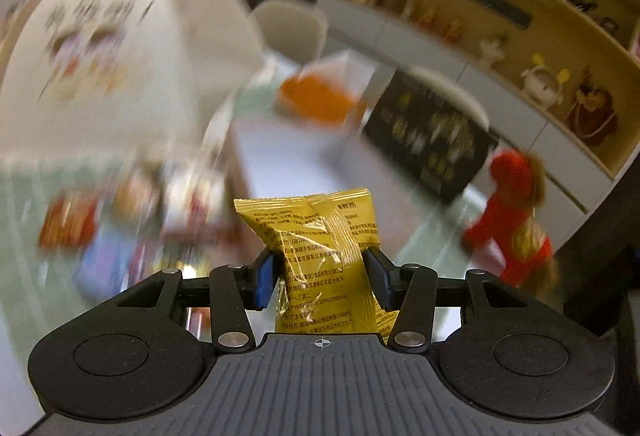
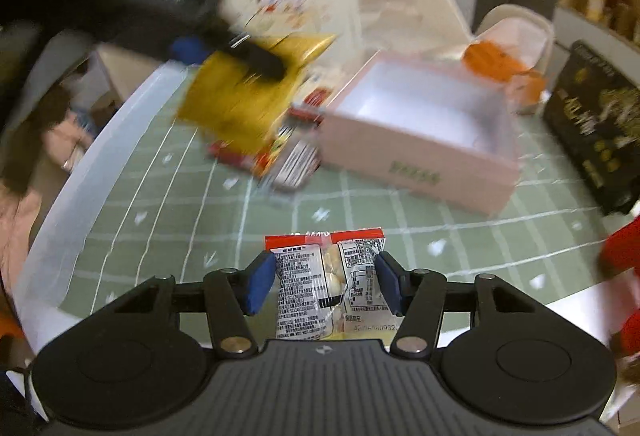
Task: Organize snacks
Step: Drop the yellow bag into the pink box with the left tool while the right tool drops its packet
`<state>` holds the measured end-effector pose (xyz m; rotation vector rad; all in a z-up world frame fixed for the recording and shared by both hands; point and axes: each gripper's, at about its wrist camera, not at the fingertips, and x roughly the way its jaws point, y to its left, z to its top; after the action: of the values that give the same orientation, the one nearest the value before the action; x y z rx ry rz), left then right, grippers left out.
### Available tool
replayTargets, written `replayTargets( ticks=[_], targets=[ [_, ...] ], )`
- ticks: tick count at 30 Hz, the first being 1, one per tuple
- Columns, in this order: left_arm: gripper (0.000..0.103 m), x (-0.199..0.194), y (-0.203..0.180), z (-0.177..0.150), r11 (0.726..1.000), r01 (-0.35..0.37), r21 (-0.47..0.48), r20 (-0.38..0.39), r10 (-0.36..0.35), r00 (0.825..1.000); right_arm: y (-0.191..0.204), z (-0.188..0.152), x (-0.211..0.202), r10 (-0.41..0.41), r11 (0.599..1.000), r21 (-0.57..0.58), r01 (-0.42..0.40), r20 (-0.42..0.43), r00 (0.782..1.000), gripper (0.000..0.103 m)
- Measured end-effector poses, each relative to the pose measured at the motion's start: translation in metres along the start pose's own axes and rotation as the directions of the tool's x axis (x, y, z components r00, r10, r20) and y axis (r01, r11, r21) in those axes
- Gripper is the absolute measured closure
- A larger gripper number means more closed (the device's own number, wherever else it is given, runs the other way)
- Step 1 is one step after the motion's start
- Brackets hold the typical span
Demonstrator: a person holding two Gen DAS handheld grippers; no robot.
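In the left wrist view my left gripper (image 1: 320,272) is shut on a yellow snack packet (image 1: 316,232), whose waist is pinched between the blue pads. It is held upright above the table. From the right wrist view the same left gripper (image 2: 228,56) shows blurred at upper left, and the yellow packet (image 2: 240,108) hangs from it. My right gripper (image 2: 326,282) is shut on a small red-topped clear snack packet (image 2: 324,276), with one pad on each side. An open pink box (image 2: 420,124) with a white inside stands on the table beyond it.
Several loose snack packets (image 2: 288,160) lie left of the pink box on the green checked tablecloth (image 2: 360,212). A black box (image 2: 596,124) stands at the right, an orange bag (image 2: 492,64) behind it. A red plush toy (image 1: 512,212) sits at the table's right edge.
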<state>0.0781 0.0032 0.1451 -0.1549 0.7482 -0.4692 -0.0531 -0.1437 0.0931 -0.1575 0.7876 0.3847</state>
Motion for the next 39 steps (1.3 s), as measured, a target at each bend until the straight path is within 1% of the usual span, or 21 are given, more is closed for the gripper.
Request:
replayTargets(
  ticks=[3,6,7,8,10,12,13,14,17,19,21,22,24,25,27,30,32,34,36,38,39],
  targets=[
    [0.049,0.051,0.007,0.036,0.998,0.061,-0.015,0.008,-0.061,0.998,-0.006,0.008,-0.003,-0.036,0.999,0.023,0.036,0.003,0.999,0.048],
    [0.052,0.098,0.021,0.051,0.998,0.008,-0.063,0.013,-0.008,1.000,-0.006,0.014,-0.003,-0.082,0.996,0.016,0.082,0.003,0.997,0.048],
    [0.052,0.108,0.027,0.052,0.996,0.008,-0.091,0.014,-0.007,1.000,-0.007,0.017,-0.003,-0.098,0.995,0.008,0.098,0.005,0.995,0.048],
    [0.052,0.115,0.033,0.052,0.992,0.020,-0.123,0.015,-0.018,1.000,-0.008,0.020,-0.002,-0.117,0.993,0.000,0.117,0.009,0.993,0.048],
    [0.052,0.119,0.047,0.050,0.974,0.080,-0.214,0.017,-0.078,0.997,-0.014,0.027,-0.002,-0.144,0.990,0.000,0.144,0.015,0.990,0.048],
    [0.052,0.109,0.063,0.043,0.932,0.154,-0.327,0.059,-0.142,0.988,-0.025,0.036,-0.001,-0.160,0.987,0.013,0.160,0.020,0.987,0.048],
    [0.052,0.100,0.070,0.040,0.920,0.172,-0.352,0.081,-0.153,0.985,-0.031,0.043,0.001,-0.173,0.985,0.025,0.172,0.029,0.985,0.048],
    [0.052,0.090,0.074,0.035,0.920,0.170,-0.353,0.096,-0.145,0.985,-0.036,0.050,0.003,-0.182,0.983,0.035,0.181,0.039,0.983,0.048],
    [0.052,0.061,0.084,0.016,0.945,0.092,-0.313,0.108,-0.061,0.992,-0.055,0.080,0.014,-0.201,0.978,0.069,0.196,0.090,0.975,0.047],
    [0.052,0.047,0.097,-0.001,0.951,0.026,-0.309,0.093,0.003,0.996,-0.069,0.103,0.027,-0.208,0.976,0.098,0.195,0.137,0.969,0.046],
    [0.052,0.036,0.111,-0.019,0.940,-0.039,-0.339,0.071,0.067,0.995,-0.082,0.125,0.045,-0.230,0.967,0.148,0.208,0.151,0.961,0.038],
    [0.052,0.030,0.119,-0.028,0.929,-0.072,-0.364,0.056,0.099,0.993,-0.086,0.134,0.055,-0.233,0.962,0.173,0.209,0.134,0.963,0.038],
    [0.052,0.024,0.130,-0.043,0.911,-0.122,-0.395,0.024,0.142,0.990,-0.088,0.144,0.070,-0.177,0.964,0.216,0.152,0.100,0.979,0.038],
    [0.052,0.021,0.133,-0.050,0.904,-0.137,-0.405,0.008,0.153,0.988,-0.084,0.142,0.072,-0.140,0.966,0.233,0.114,0.098,0.985,0.038],
    [0.052,0.016,0.139,-0.065,0.888,-0.143,-0.436,-0.013,0.152,0.988,-0.066,0.132,0.073,-0.068,0.976,0.211,0.046,0.095,0.993,0.038],
    [0.052,0.010,0.144,-0.080,0.865,-0.143,-0.482,-0.020,0.152,0.988,-0.030,0.110,0.082,-0.010,0.996,0.088,0.005,0.061,0.998,0.038],
    [0.052,0.007,0.145,-0.087,0.846,-0.149,-0.511,-0.024,0.160,0.987,-0.010,0.099,0.098,0.033,0.999,0.040,-0.033,0.011,0.999,0.039],
    [0.052,0.003,0.147,-0.091,0.833,-0.147,-0.534,-0.029,0.156,0.987,0.003,0.096,0.118,0.063,0.997,0.051,-0.061,-0.039,0.997,0.039],
    [0.052,0.003,0.144,-0.091,0.836,-0.146,-0.529,-0.036,0.150,0.988,0.011,0.095,0.134,0.073,0.995,0.076,-0.068,-0.067,0.995,0.039],
    [0.052,-0.002,0.141,-0.094,0.842,-0.149,-0.518,-0.041,0.149,0.988,0.013,0.096,0.150,0.031,0.994,0.108,-0.023,-0.077,0.997,0.040],
    [0.052,-0.005,0.140,-0.095,0.845,-0.150,-0.514,-0.043,0.149,0.988,0.012,0.097,0.154,0.027,0.992,0.123,-0.018,-0.077,0.997,0.040]
  ],
)
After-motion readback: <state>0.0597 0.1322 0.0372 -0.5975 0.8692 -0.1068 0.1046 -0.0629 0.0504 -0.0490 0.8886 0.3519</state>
